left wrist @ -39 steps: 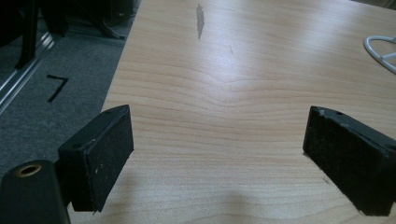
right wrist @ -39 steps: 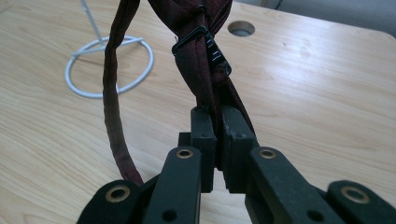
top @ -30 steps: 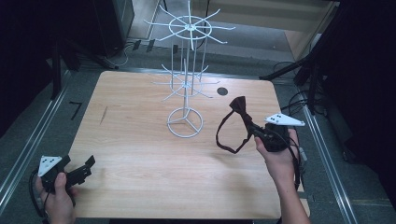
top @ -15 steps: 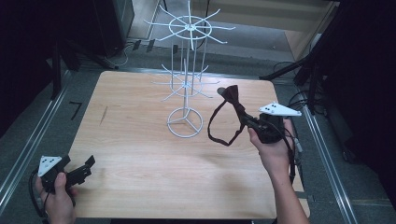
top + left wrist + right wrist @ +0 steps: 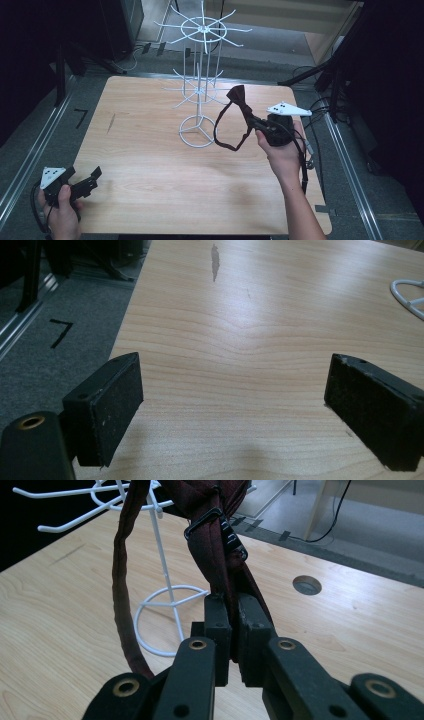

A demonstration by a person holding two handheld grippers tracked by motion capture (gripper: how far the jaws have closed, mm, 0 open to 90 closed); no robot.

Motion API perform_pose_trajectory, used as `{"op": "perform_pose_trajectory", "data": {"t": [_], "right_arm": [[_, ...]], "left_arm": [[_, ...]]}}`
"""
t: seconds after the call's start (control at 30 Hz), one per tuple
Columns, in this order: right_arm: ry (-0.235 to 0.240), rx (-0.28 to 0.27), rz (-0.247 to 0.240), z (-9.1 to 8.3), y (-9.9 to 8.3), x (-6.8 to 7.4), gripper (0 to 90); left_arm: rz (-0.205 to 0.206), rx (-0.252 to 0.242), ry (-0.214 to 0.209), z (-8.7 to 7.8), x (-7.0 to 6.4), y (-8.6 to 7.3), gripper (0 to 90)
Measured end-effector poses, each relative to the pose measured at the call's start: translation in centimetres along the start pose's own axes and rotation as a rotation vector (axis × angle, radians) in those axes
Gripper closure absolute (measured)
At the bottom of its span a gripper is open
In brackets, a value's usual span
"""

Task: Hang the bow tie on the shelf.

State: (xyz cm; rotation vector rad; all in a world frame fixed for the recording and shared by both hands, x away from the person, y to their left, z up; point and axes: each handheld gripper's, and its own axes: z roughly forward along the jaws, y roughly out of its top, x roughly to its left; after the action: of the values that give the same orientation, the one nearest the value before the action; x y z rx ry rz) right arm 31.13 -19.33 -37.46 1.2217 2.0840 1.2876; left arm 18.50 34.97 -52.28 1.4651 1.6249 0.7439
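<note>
A dark red bow tie with its neck strap hangs in the air just right of the white wire rack. My right gripper is shut on the bow tie, with the strap looping down to its left. In the right gripper view the jaws pinch the bow tie near its black metal clasp, and the rack's ring base sits behind. My left gripper rests open at the table's front left corner, its pads wide apart over bare wood.
The wooden table has a round cable hole near its far right edge. The rack's upper arms spread wide above its pole. Metal rails and cables run along the floor on both sides.
My right gripper has carried the bow tie up and to the left, closer to the rack. The left gripper has stayed where it was.
</note>
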Motion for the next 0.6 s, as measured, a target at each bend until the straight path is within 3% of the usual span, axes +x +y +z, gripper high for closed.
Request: {"op": "perform_pose_trajectory", "data": {"t": [0.6], "right_arm": [[0.025,0.039,0.045,3.5,-0.6,0.6,86.7]], "left_arm": [[0.001,0.001,-0.002,0.0,0.0,0.0,9.4]]}}
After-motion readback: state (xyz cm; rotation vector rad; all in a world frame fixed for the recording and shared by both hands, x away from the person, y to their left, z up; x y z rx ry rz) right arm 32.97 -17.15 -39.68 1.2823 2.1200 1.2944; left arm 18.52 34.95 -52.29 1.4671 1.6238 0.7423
